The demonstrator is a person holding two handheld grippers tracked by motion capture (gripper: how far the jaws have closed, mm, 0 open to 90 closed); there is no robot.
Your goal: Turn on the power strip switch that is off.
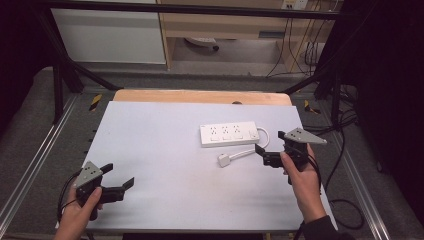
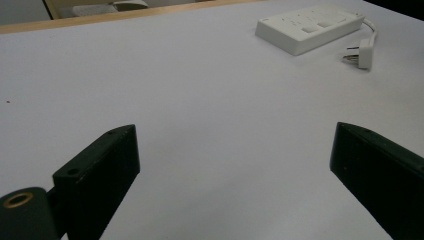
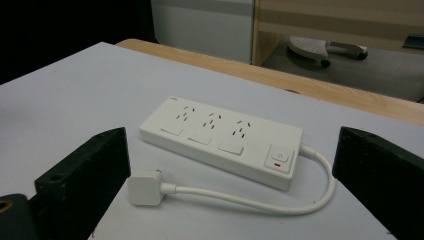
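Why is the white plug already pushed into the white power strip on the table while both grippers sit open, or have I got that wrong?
One detail is wrong: the white plug is not in the white power strip. The right gripper view shows it lying loose on the table beside the strip, at the end of its looping white cord. The left gripper and right gripper are indeed open.

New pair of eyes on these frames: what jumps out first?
The white power strip on the pale table, right of centre, its cord looping back to a plug lying unplugged in front of it. The right gripper sits open beside the plug; the left gripper is open, near the front left.
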